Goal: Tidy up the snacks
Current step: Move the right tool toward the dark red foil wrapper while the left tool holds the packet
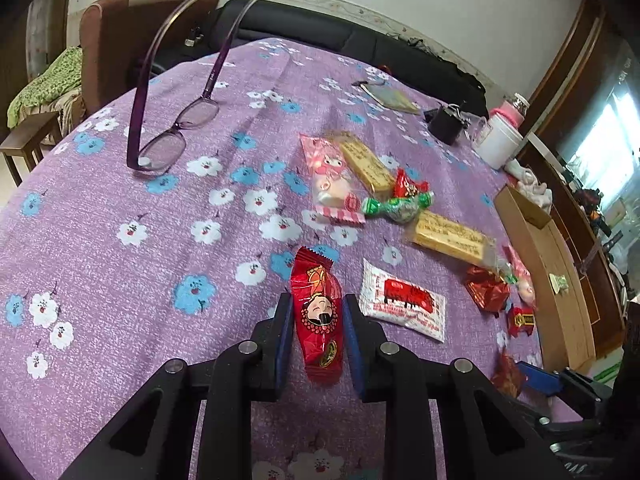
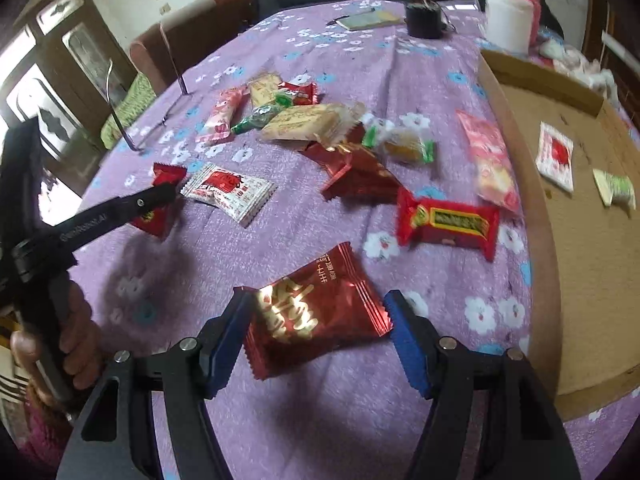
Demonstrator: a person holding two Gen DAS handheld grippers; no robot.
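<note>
A domestic room with pale walls, a dark sofa (image 1: 320, 32) and a brown armchair (image 1: 120, 40) lies behind the work surface, a table under a purple cloth printed with white and blue flowers (image 1: 120, 208). To the right of the right gripper, a shallow brown cardboard tray (image 2: 552, 240) rests on the cloth; inside it lie a small white packet with a red print (image 2: 554, 156) and a pale green-and-white sweet (image 2: 614, 190). Beyond and to the left of the left gripper, a pair of purple-framed spectacles (image 1: 176, 136) stands with its arms raised.

The left gripper (image 1: 318, 312) is closed to a narrow gap on a slim red foil snack pack bearing a cartoon face (image 1: 318, 312); both blue pads touch its sides. Just to its right lies a white sachet with a red block print (image 1: 404, 300). The right gripper (image 2: 318, 320) stands about half open, with a dark red foil packet with gold lettering (image 2: 316, 312) lying on the cloth between its jaws; the left pad is at the packet's edge, the right pad apart from it. Ahead of it to the right lies a red wrapped bar with a green and gold label (image 2: 448, 220). Further ahead, loose snacks are scattered: two yellow wrapped wafer bars, pink pouches, green-twisted sweets.
</note>
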